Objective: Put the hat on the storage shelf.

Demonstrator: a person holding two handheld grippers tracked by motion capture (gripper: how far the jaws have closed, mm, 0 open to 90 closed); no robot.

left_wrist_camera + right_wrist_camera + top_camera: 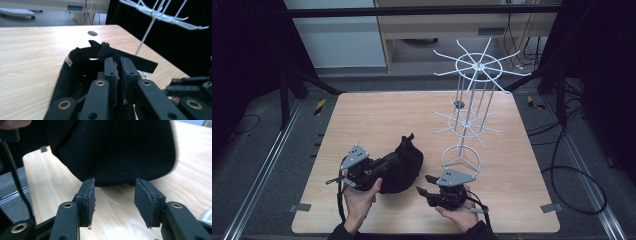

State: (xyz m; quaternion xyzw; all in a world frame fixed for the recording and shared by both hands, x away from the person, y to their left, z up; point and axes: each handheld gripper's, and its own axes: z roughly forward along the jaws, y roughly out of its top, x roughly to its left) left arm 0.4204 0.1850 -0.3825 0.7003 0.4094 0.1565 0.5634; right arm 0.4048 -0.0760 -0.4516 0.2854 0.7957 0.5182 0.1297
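A black cap lies on the wooden table, near its front edge. My left gripper reaches into it from the left. In the left gripper view that gripper is shut on a fold of the cap's rim beside the back strap. To the right of the cap is my right gripper, pointing left at it. Seen along its own jaws, the right gripper stands open with bare table between its pads, and the cap's crown is just beyond their tips, untouched.
A tall white wire rack with two tiers of radiating hooks stands on a ring base at the table's right, close behind my right gripper. A small round hole sits near the table's far edge. Cables lie on the floor at right.
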